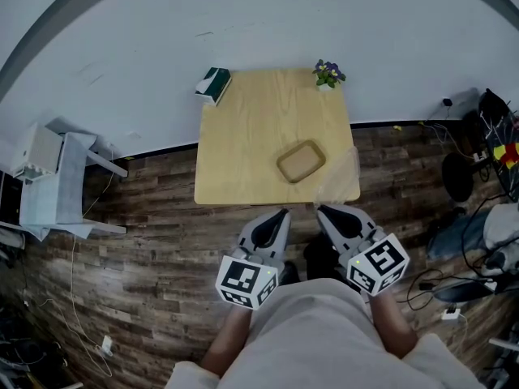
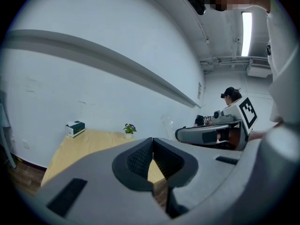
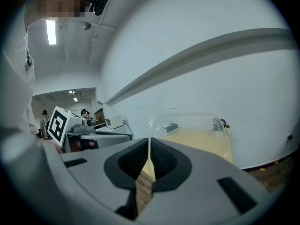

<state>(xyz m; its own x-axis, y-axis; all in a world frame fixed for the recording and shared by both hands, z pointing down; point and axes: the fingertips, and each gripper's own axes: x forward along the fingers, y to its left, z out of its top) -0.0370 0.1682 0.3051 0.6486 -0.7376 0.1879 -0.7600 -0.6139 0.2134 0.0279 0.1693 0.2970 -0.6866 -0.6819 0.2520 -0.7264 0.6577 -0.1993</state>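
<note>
My right gripper [image 1: 323,211] is shut on the edge of a clear plastic lid [image 1: 338,177], which hangs over the front right corner of the wooden table [image 1: 243,136]. Seen in the right gripper view, the lid [image 3: 197,135] stands upright out of the closed jaws [image 3: 149,150]. A shallow brown tray [image 1: 301,160] lies on the table just left of the lid. My left gripper [image 1: 282,214] hovers at the table's front edge, shut with nothing in it; its pads [image 2: 140,159] meet. Both grippers are side by side, close to the person's body.
A green-and-white tissue box [image 1: 213,83] sits at the table's far left corner, a small potted plant [image 1: 328,74] at the far right. White furniture [image 1: 57,185] stands on the wood floor at left. Cables and equipment [image 1: 478,185] crowd the right.
</note>
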